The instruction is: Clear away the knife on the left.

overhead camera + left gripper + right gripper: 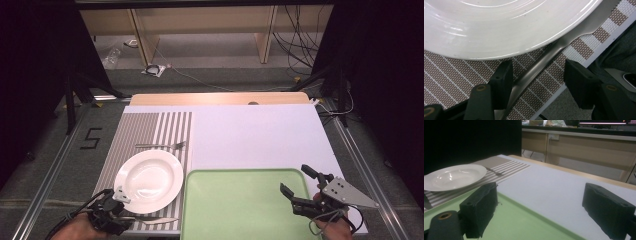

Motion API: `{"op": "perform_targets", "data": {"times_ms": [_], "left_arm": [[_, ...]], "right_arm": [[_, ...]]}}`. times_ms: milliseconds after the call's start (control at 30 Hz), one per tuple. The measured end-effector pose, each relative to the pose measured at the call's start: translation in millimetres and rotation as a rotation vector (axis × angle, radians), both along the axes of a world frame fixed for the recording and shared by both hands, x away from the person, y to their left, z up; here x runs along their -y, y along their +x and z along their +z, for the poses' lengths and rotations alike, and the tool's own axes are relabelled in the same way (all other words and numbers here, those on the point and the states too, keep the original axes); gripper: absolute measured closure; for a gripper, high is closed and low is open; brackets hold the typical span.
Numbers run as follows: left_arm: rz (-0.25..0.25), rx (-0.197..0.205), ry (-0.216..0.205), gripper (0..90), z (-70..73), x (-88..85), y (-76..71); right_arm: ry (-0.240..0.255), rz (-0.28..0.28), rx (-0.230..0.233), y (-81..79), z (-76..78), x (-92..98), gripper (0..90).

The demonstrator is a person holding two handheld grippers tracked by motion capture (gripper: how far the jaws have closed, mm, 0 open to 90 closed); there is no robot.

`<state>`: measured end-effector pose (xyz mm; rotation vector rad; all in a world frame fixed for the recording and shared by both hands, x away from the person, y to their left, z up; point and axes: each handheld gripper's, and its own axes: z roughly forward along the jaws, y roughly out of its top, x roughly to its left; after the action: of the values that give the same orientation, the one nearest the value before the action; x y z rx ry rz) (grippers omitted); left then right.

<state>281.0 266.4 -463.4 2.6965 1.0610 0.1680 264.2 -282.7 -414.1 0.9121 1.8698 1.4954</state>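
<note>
A white plate (pixel 149 180) (pixel 511 25) (pixel 454 176) sits on a striped placemat (pixel 150 127). A metal knife (pixel 156 220) (pixel 549 57) lies on the mat beside the plate's near rim. My left gripper (pixel 125 209) (pixel 537 72) is low over the mat with the knife's handle between its jaws. One jaw is right at the handle and the other stands apart from it. A fork (pixel 161 145) (pixel 495 172) lies beyond the plate. My right gripper (pixel 295 179) (pixel 540 195) hovers open over the right end of a green tray (pixel 240 205) (pixel 519 225), holding nothing.
The mat and tray rest on a white board (pixel 250 135) laid over a wooden tabletop (pixel 220 98). The mat's near edge (pixel 574 72) runs just beside the knife, with dark floor past it. Cables and wooden furniture stand behind the table.
</note>
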Motion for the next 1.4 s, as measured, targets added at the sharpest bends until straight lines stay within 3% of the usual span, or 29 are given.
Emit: {"op": "perform_targets", "data": {"times_ms": [967,1400], "left_arm": [[-0.09,-0.045,0.045,62.7,0.8,8.9,2.4],[-0.148,-0.058,0.066,76.3,1.3,16.0,-1.0]], "right_arm": [[0.002,0.008,-0.005,-0.2,0.3,-0.3,14.7],[0.002,0.011,-0.006,0.3,0.0,-0.3,15.1]]}}
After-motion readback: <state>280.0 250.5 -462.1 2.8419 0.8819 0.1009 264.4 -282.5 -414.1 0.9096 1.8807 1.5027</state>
